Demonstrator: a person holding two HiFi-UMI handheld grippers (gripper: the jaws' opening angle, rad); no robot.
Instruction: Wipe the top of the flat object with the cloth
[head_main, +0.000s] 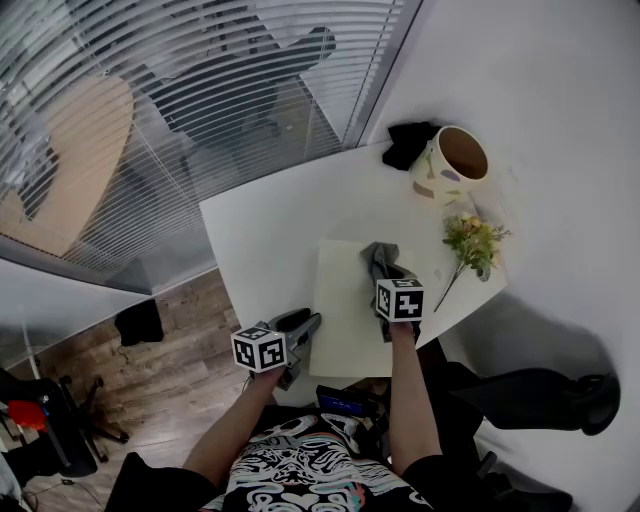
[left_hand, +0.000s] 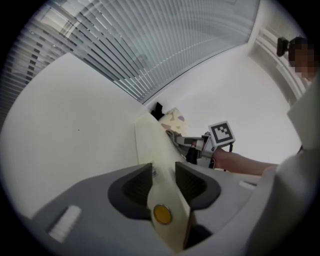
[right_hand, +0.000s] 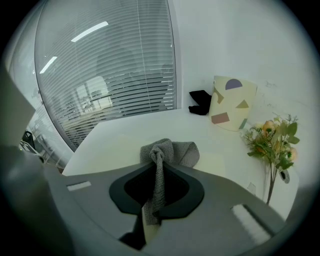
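Cloth (right_hand: 167, 152) is being pinched by the right gripper (right_hand: 159, 165), jaws closed on it, atop the flat object (head_main: 345, 300) on the table (head_main: 260, 230); the left gripper (left_hand: 162, 175) is clamping that object's near edge, likely steadying it for wiping

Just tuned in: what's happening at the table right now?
A person is working at a white table with a gripper in each hand. The left gripper is shut on the near edge of the flat cream object, holding it. The right gripper is shut on a grey cloth, which rests bunched on the object's top, toward its far end. A patterned cup and flowers stand off to the side.
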